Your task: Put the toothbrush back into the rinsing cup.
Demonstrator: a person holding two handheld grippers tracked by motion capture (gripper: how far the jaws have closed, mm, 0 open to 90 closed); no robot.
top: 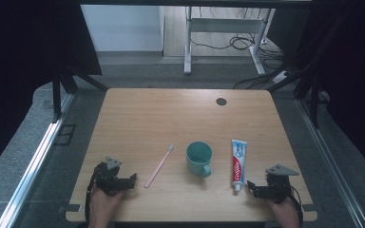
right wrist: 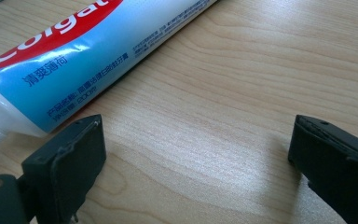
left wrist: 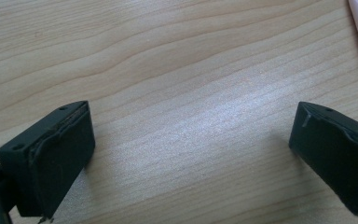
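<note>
On the near left of the table (top: 123, 109), the left gripper (top: 132, 179) rests with jaws apart, nothing between them. Just to its right lies the pink toothbrush (top: 159, 166), then the green cup (top: 199, 159) standing upright, then the toothpaste tube (top: 238, 165), cap toward the person. Beside the cap, the right gripper (top: 250, 186) rests with jaws apart and empty.

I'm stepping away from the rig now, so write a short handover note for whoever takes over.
Left gripper: open, empty, resting on the table beside the pink toothbrush.
Right gripper: open, empty, next to the cap end of the toothpaste tube.
Teal mug stands upright between toothbrush and tube.
Done: nothing picked up yet.
Left: all the handling of toothbrush, tube and mug.
</note>
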